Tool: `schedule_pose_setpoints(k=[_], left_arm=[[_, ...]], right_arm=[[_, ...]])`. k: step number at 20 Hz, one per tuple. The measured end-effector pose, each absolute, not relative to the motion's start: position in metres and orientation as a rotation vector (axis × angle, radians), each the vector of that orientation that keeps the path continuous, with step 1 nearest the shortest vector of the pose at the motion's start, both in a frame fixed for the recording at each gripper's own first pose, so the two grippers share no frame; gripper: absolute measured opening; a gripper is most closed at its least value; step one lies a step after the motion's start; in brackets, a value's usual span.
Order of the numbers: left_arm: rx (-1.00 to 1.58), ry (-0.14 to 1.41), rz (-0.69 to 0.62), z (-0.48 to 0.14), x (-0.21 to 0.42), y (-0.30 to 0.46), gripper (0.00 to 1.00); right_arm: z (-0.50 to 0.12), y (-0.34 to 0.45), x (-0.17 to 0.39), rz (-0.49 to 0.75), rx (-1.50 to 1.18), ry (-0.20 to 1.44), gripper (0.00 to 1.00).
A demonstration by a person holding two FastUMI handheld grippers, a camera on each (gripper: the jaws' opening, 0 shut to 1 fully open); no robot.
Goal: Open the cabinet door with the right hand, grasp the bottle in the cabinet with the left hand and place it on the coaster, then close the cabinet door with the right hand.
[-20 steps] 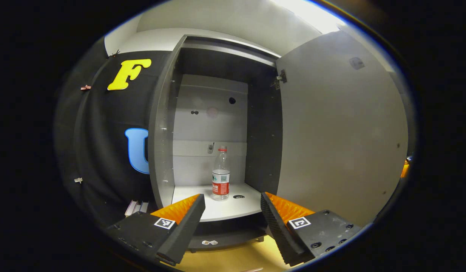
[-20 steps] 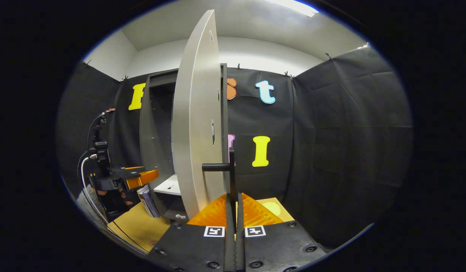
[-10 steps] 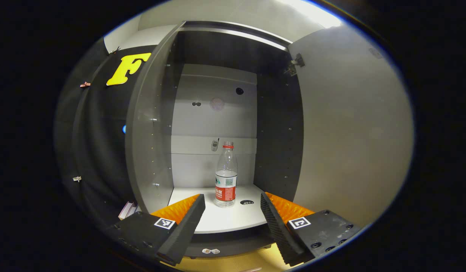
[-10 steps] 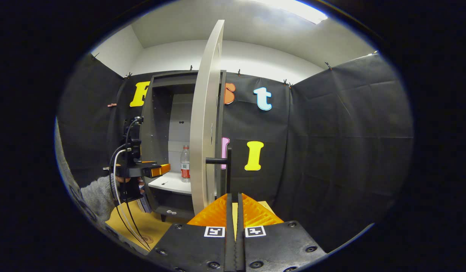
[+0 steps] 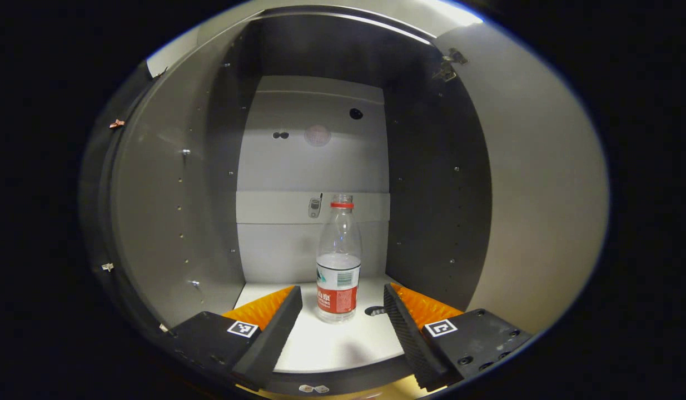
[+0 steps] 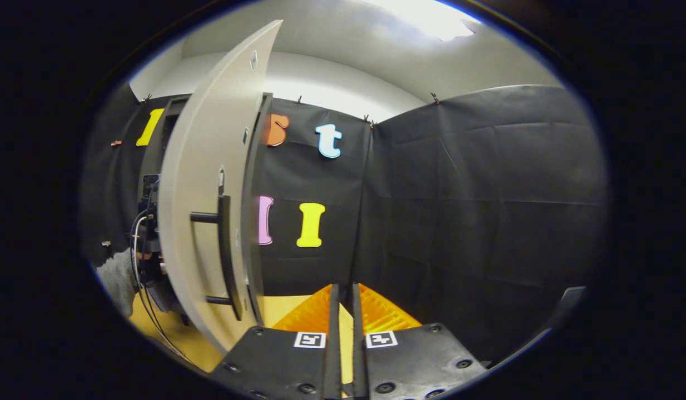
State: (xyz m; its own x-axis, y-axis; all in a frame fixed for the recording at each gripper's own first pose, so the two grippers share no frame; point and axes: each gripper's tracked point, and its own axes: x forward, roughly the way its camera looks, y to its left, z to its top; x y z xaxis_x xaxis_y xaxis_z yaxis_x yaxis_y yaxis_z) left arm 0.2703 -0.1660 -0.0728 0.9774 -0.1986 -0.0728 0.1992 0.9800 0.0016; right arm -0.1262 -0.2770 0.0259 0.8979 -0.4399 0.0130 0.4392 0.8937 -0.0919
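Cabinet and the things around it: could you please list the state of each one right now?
Door: open.
Handle: free, ungripped.
Bottle: upright on the shelf, capped, not gripped.
Left gripper: open, fingers either side of the bottle, short of it.
Right gripper: shut, empty.

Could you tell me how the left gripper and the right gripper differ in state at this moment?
The left gripper is open, its fingers either side of the bottle without touching it; the right gripper is shut on nothing. The left reaches into the cabinet; the right hangs apart from the door handle.
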Motion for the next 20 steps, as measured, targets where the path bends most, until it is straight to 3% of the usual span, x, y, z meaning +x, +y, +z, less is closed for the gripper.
schedule_pose_setpoints(k=[1, 6, 7, 12, 15, 20], left_arm=[[0.004, 0.073, -0.195, -0.076, 0.276, -0.167, 0.93], [-0.004, 0.094, -0.166, -0.089, 0.317, -0.174, 0.93], [-0.04, 0.097, -0.159, -0.088, 0.324, -0.175, 0.93], [-0.056, 0.11, -0.107, -0.086, 0.347, -0.164, 0.94], [-0.013, 0.109, -0.104, -0.087, 0.354, -0.165, 0.93], [-0.018, 0.123, -0.116, -0.089, 0.373, -0.171, 0.93]], right_arm=[[0.025, -0.285, -0.123, -0.474, -0.104, -0.004, 0.2], [0.04, -0.349, -0.092, -0.569, -0.084, -0.098, 0.94], [0.039, -0.36, -0.087, -0.584, -0.096, -0.101, 0.97], [0.027, -0.37, -0.052, -0.514, -0.093, -0.079, 0.94], [0.018, -0.376, -0.045, -0.501, -0.111, -0.051, 1.0], [0.012, -0.377, -0.04, -0.496, -0.117, -0.031, 0.97]])
